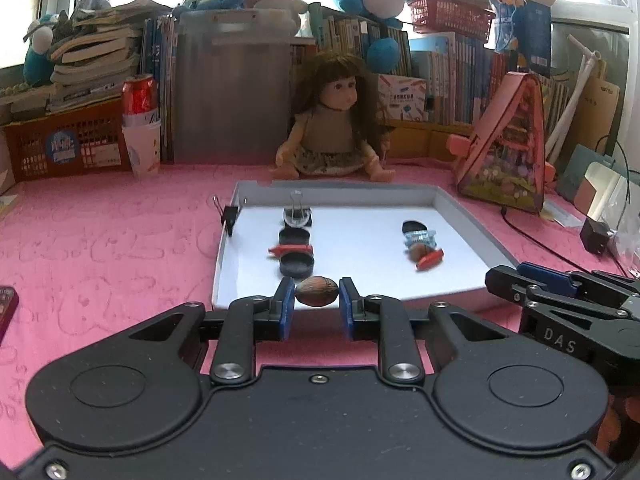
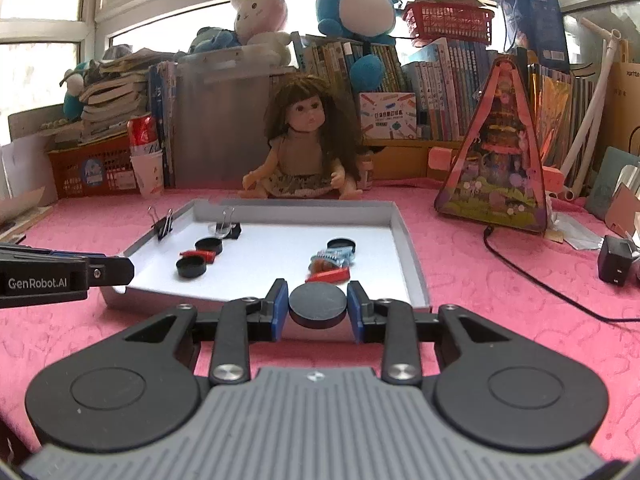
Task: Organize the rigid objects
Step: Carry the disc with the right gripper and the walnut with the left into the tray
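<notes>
Left gripper (image 1: 317,298) pinches brown nut (image 1: 317,290); right gripper (image 2: 317,306) pinches black disc (image 2: 317,305). Both at tray (image 2: 412,268) 6 o'clock rim. Step: carry-in. Next: place each beside matching row.

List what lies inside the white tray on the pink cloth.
The white tray holds black discs, red clips, a binder clip and a blue-wrapped item. Another binder clip grips its rim. The held disc hides the near edge.
</notes>
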